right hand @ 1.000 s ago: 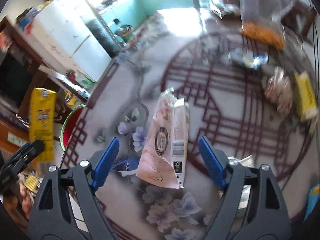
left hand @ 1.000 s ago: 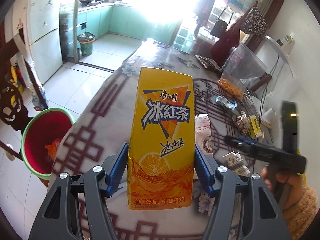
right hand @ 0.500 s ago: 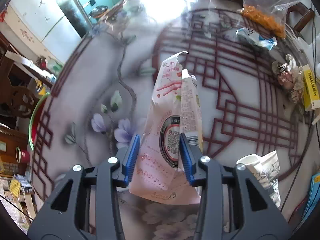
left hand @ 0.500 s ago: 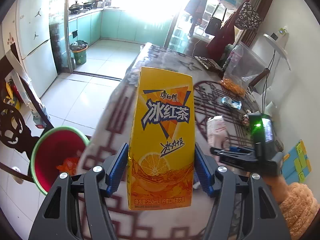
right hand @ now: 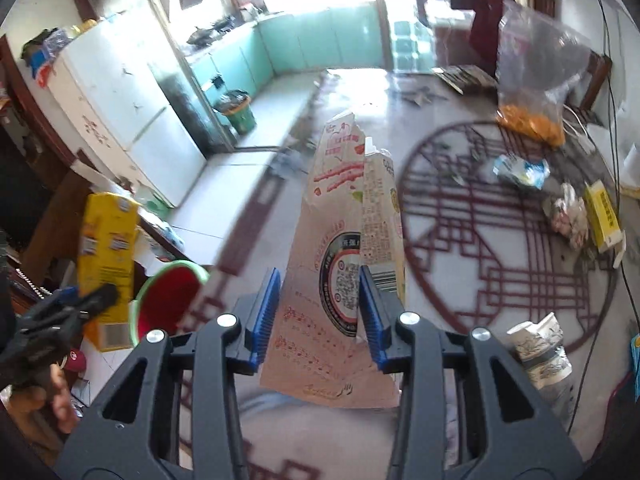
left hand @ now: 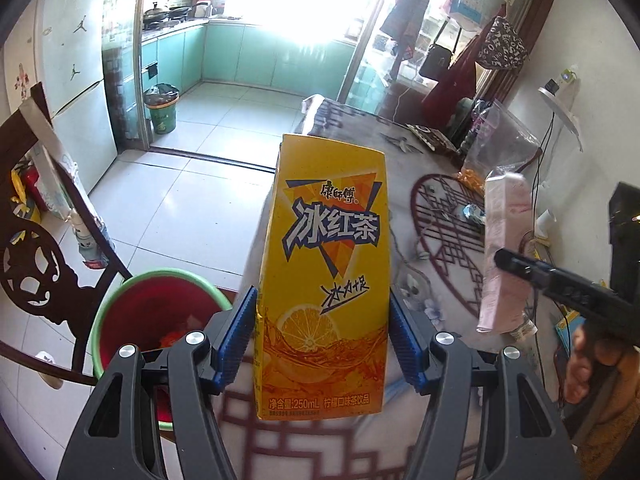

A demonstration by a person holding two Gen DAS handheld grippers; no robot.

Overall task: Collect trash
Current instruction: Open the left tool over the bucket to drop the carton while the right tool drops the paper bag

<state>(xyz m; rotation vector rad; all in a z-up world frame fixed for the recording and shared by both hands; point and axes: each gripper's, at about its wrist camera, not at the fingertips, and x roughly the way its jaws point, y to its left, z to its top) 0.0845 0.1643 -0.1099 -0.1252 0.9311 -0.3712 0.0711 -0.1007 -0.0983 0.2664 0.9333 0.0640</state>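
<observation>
My left gripper (left hand: 322, 340) is shut on a yellow iced-tea carton (left hand: 324, 272) and holds it upright above the table's left edge. The carton also shows in the right wrist view (right hand: 106, 256). My right gripper (right hand: 320, 312) is shut on a pink torn milk carton (right hand: 344, 264), lifted off the table; it also shows at the right of the left wrist view (left hand: 504, 248). A red bin with a green rim (left hand: 160, 320) stands on the floor below the table's left edge, and shows in the right wrist view (right hand: 168, 300).
On the patterned table (right hand: 480, 240) lie a crushed paper cup (right hand: 540, 348), a yellow box (right hand: 604, 216), a crumpled wrapper (right hand: 568, 216), a blue packet (right hand: 520, 170) and a plastic bag with orange snacks (right hand: 532, 92). A dark wooden chair (left hand: 48, 264) stands beside the bin.
My right gripper has lifted the pink carton off the table. Both grippers have moved left toward the table edge, and the red bin shows closer.
</observation>
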